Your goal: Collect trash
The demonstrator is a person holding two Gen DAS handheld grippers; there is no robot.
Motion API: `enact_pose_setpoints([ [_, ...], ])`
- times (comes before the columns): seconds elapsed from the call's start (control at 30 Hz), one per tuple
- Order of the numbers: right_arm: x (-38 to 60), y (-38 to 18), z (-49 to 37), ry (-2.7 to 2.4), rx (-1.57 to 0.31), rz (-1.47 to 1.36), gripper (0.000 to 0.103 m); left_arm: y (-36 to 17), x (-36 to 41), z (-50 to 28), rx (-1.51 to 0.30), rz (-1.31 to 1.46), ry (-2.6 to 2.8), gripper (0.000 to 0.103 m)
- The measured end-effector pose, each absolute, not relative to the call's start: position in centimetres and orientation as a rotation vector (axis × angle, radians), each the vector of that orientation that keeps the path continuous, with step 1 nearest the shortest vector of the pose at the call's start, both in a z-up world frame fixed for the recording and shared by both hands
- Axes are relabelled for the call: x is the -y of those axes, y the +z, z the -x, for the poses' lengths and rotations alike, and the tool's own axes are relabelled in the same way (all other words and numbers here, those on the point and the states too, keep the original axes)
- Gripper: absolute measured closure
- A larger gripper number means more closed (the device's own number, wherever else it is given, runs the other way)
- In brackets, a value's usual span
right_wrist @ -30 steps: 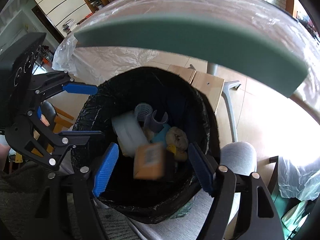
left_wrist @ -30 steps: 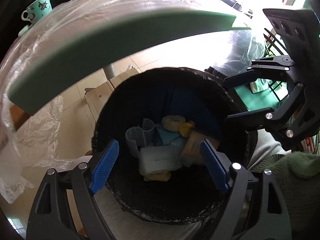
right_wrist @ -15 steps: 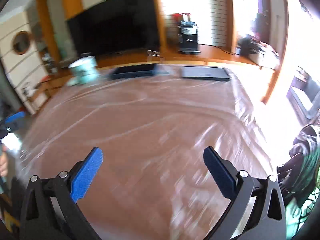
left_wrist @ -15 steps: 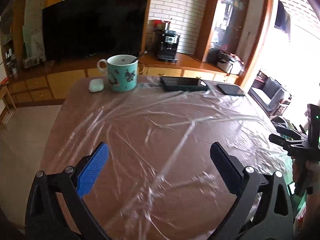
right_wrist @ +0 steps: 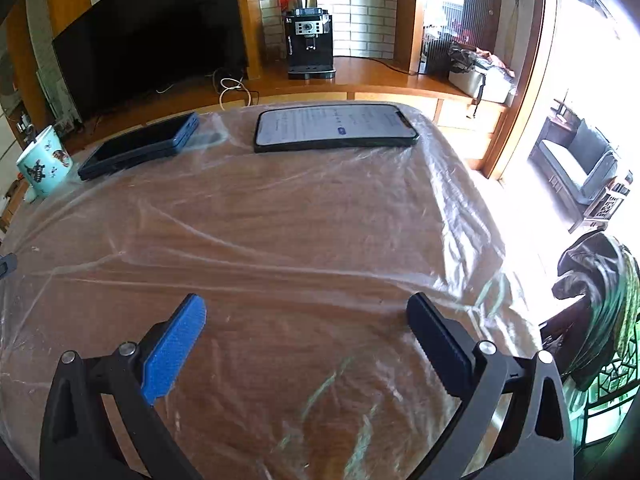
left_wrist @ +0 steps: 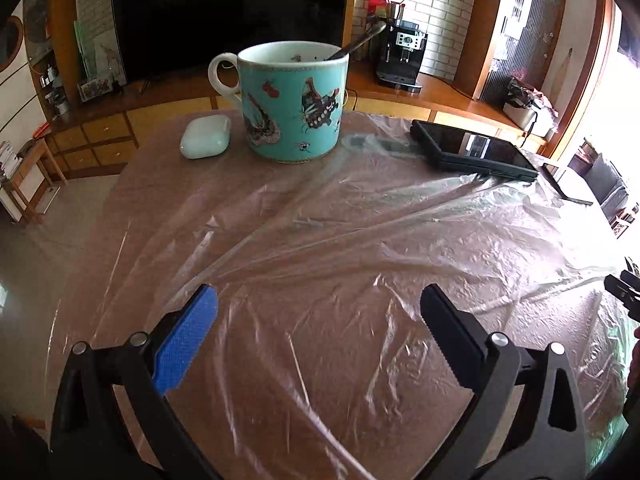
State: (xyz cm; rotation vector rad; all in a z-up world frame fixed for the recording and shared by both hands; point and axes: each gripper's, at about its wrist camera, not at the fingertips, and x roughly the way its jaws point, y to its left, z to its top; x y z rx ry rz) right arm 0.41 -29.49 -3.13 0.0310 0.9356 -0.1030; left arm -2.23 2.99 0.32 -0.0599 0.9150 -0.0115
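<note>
Your left gripper point(left_wrist: 318, 312) hovers low over the table point(left_wrist: 100, 216) with its jaws spread wide and nothing between them; your right gripper point(right_wrist: 306, 322) does the same on its side, also wide apart and empty. Both point forward and slightly down across the wooden top, which is covered by a wrinkled clear plastic sheet point(left_wrist: 360, 232). No loose trash shows on the sheet in either view, and no bin is in sight. At the far edge stand things that look like keepers, not rubbish: a turquoise mug point(left_wrist: 292, 100) with a spoon point(left_wrist: 354, 46) in it, a small white earbud case point(left_wrist: 206, 136) just beside the mug, a dark tablet point(left_wrist: 474, 150), and a phone point(right_wrist: 336, 126) with its screen lit. By the look of it you are at the search step, scanning for the next piece to pick up. The next move calls for turning or lifting the grippers to find remaining trash, perhaps off the table, and for steering clear of the mug and the electronics. The sheet itself may be what is left, though that is only a guess.
</note>
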Motion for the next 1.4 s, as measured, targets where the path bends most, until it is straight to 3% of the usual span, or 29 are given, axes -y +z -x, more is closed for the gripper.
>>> enact_pose_setpoints([
  [1.4, 29.92, -3.77, -0.47, -0.127, -0.959, -0.013, 0.004, -0.64, -2.80, 1.24, -0.966, 0.020, 0.021, 0.001],
])
